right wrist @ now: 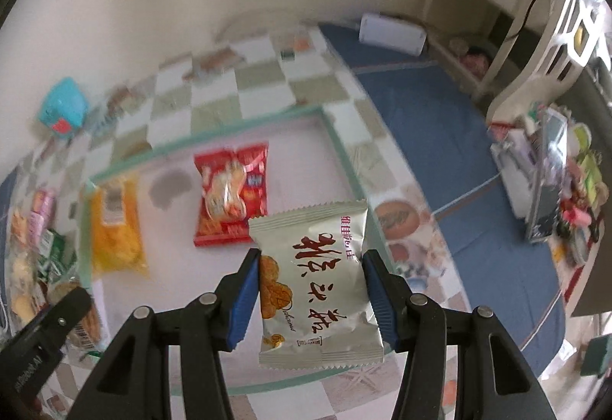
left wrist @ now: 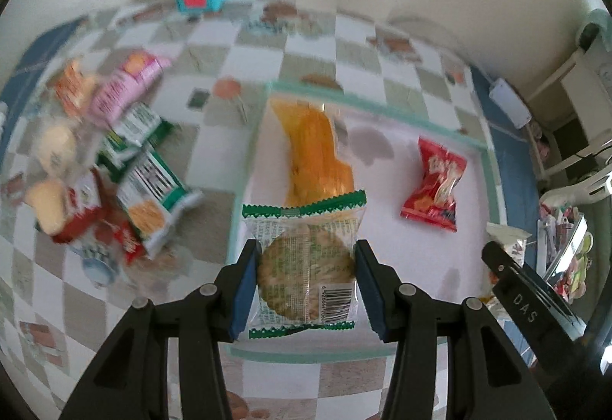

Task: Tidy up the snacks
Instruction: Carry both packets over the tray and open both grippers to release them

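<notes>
A heap of loose snack packets [left wrist: 114, 167] is lying at the left on the checkered tablecloth [left wrist: 306, 49]. The left gripper [left wrist: 306, 290] is pinching a green-edged cracker packet [left wrist: 304, 263] over the white tray [left wrist: 485, 160], where an orange packet [left wrist: 317, 156] and a red packet [left wrist: 436, 186] are resting. The right gripper [right wrist: 311, 299] is clamping a white cracker packet [right wrist: 325, 286] above the tray's near edge.

Tray [left wrist: 493, 167] floor: bare in near half and centre.
Tray obstacles: orange packet [left wrist: 317, 156] far left, red packet [left wrist: 434, 186] far right.
Left of tray: snack heap [left wrist: 114, 167] crowding cloth.
</notes>
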The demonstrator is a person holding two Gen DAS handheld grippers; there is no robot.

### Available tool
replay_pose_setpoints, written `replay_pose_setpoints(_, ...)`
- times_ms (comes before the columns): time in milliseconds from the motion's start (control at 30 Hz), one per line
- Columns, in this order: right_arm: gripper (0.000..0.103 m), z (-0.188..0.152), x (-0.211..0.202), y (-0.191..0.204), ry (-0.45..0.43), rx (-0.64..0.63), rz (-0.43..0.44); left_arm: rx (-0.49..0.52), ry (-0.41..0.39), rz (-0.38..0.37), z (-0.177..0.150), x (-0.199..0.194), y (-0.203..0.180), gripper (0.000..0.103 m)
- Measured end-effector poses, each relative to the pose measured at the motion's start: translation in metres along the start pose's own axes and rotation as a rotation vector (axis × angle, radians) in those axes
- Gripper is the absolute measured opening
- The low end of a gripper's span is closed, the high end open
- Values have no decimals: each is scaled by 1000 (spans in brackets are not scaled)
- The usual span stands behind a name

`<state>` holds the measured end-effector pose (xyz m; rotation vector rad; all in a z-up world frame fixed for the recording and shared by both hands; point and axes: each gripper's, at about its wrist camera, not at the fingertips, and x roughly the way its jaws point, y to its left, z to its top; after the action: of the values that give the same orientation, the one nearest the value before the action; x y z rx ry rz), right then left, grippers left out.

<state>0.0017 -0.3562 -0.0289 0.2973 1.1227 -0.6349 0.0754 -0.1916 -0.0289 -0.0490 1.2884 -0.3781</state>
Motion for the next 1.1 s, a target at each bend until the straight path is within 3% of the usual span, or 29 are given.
replay_pose_setpoints(367, 57, -2, 10, 2, 31, -3, -13, -2, 42, -36, -2, 23, -8, 51)
replay_pose_setpoints(933, 57, 1, 6, 1, 20, -8, -9, 45, 41, -39, -5, 19, -20, 53)
replay_pose_setpoints(1033, 59, 1, 5, 0, 18, -3, -5, 41, 35, -34, -5, 17, -19, 63)
replay_pose_setpoints(1100, 68, 2, 3, 0, 15, 10, 12, 36, 31, -35, -4, 15, -17, 65)
